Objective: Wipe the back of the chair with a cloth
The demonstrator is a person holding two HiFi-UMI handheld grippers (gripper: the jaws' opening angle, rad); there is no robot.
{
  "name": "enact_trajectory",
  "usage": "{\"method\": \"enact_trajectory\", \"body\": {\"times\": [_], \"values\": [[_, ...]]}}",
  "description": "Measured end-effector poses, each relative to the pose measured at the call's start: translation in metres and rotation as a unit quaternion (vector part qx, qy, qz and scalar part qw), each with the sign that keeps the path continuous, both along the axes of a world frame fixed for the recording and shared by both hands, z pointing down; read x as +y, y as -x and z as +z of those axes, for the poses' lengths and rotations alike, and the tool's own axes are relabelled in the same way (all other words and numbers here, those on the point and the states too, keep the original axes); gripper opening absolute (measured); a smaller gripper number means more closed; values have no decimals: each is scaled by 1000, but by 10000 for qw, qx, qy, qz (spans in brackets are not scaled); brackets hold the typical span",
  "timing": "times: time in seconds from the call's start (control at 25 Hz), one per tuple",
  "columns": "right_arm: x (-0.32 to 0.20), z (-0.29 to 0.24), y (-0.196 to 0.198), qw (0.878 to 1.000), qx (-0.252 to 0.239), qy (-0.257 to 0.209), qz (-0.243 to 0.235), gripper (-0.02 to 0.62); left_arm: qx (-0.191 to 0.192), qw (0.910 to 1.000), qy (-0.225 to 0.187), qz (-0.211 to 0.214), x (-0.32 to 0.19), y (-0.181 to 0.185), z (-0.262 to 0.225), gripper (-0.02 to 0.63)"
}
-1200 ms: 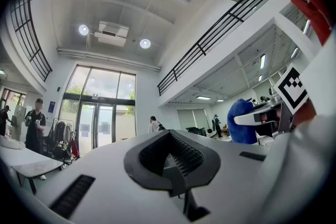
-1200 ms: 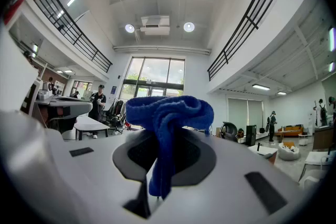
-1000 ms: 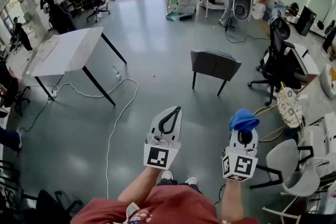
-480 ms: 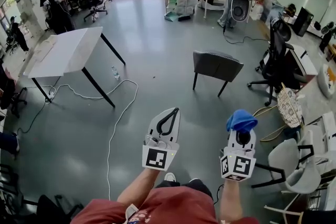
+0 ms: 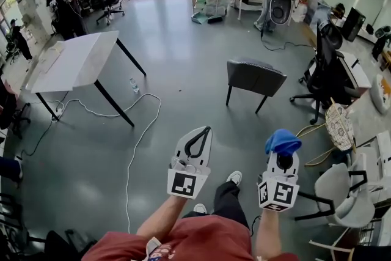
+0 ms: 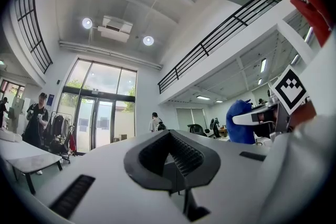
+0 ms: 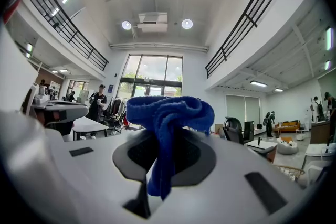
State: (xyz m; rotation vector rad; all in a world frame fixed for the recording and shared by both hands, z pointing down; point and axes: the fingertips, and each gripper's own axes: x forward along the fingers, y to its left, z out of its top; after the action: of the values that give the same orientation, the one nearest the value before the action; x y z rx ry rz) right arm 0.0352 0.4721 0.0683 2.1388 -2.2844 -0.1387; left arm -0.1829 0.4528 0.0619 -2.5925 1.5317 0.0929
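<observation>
The dark chair (image 5: 255, 76) stands out on the open floor (image 5: 183, 58), well ahead of the person and apart from both grippers. The blue cloth (image 5: 283, 140) is pinched in the right gripper (image 5: 283, 153), bunched above its jaws. The left gripper (image 5: 201, 134) is closed on nothing. I'd say no wiping has begun; reaching the chair's back comes first.

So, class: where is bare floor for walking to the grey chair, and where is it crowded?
Bare floor lies between the white table and the grey chair, a cable along its left. Crowded right of the chair: office chair, desk.
</observation>
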Motion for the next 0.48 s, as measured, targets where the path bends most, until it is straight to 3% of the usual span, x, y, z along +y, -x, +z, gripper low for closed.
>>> {"method": "enact_trajectory", "body": {"times": [0.28,0.48], "values": [[-61,11,-15,9999,-41,47,-85,60,-47,10000,-50,4,-53,-23,1,14],[-117,13,-49,9999,-105,111,-64,60,-62,10000,66,21,-110,-57,2,14]]}}
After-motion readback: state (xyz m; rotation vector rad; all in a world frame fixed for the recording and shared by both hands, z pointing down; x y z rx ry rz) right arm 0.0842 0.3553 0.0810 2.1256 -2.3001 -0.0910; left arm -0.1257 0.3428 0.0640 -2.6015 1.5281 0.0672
